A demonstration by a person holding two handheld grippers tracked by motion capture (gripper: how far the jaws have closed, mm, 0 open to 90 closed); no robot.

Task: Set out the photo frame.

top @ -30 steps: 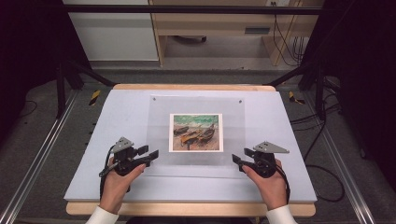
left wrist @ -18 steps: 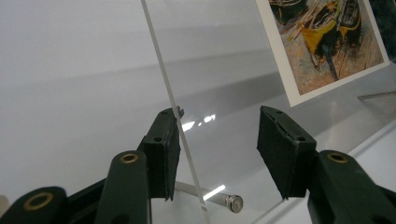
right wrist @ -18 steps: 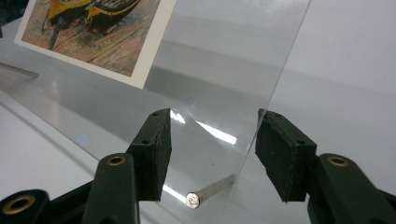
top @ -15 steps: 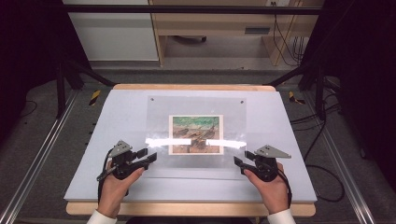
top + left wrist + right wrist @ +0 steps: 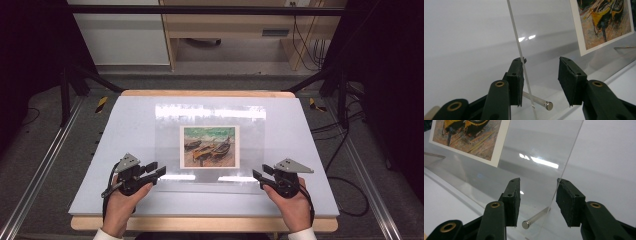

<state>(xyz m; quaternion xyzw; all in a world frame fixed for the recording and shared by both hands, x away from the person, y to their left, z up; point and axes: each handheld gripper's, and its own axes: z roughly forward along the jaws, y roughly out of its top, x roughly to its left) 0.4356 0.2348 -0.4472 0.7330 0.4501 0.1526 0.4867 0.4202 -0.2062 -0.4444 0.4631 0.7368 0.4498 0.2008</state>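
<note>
A clear acrylic sheet lies over a boat painting print in the middle of the white table. My left gripper is open at the sheet's near left corner. In the left gripper view the sheet's edge runs up between the jaws, close to one pad, above a metal pin. My right gripper is open at the near right corner. In the right gripper view the sheet's edge passes near one pad, with a second pin below and the print at upper left.
The white board rests on a wooden table with its front edge near the person's hands. Metal rails run along both sides. Cables lie on the floor at right. A wooden desk stands behind.
The glare band on the sheet has shifted from mid-sheet to its far and near edges, so its tilt has changed. Both grippers have drawn slightly toward the table's front.
</note>
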